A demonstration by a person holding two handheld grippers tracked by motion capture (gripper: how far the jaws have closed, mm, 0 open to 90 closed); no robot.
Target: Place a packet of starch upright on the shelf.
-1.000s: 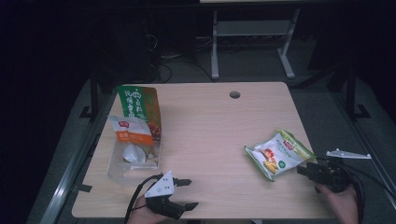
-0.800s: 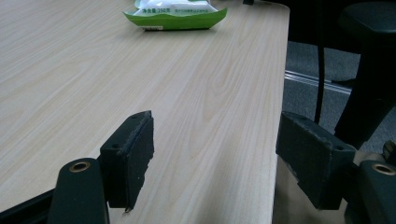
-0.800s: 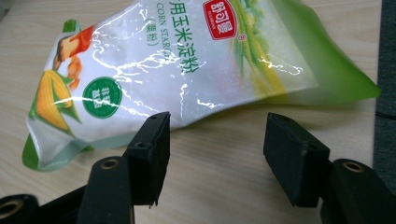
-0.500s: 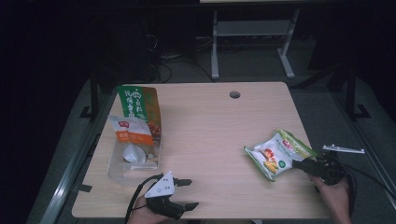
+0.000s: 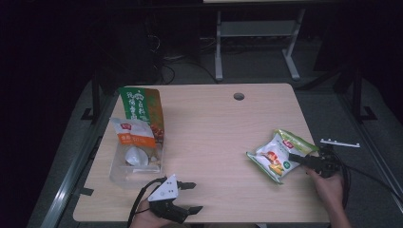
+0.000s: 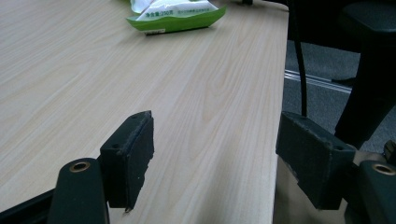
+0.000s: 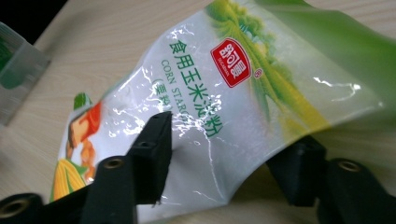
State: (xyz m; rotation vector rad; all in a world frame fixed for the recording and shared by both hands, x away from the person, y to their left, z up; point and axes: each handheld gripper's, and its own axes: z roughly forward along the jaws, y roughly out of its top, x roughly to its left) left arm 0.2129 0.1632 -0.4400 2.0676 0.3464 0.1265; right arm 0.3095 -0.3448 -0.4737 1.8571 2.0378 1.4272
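From the high view, I see a pale wooden counter (image 5: 209, 137) in a dark room. My right tool (image 5: 304, 160) lies near the right edge, its jaws pointing left at a green and white corn starch bag (image 5: 278, 154). The bag lies flat, its long axis running from near left to far right, and the jaws meet its right side; my right hand (image 5: 328, 187) is by far the nearer one. My left tool (image 5: 187, 197) sits at the near edge, well apart from the bag, jaws open and holding nothing. On the left stand a clear plastic tub (image 5: 135, 164) with an orange and white pouch (image 5: 133, 137) in it and a taller green packet (image 5: 141, 108) behind; their print is too small to read.

From the left gripper view, both black jaws stand wide apart over bare wood, and the bag (image 6: 175, 14) lies far ahead, cut off at the top edge.

From the right gripper view, the bag (image 7: 224, 93) lies between the jaws, which have just been closing. One jaw sits over the printed face, the other at the bag's lower edge. I judge they straddle it without pinching yet. The underside is hidden.
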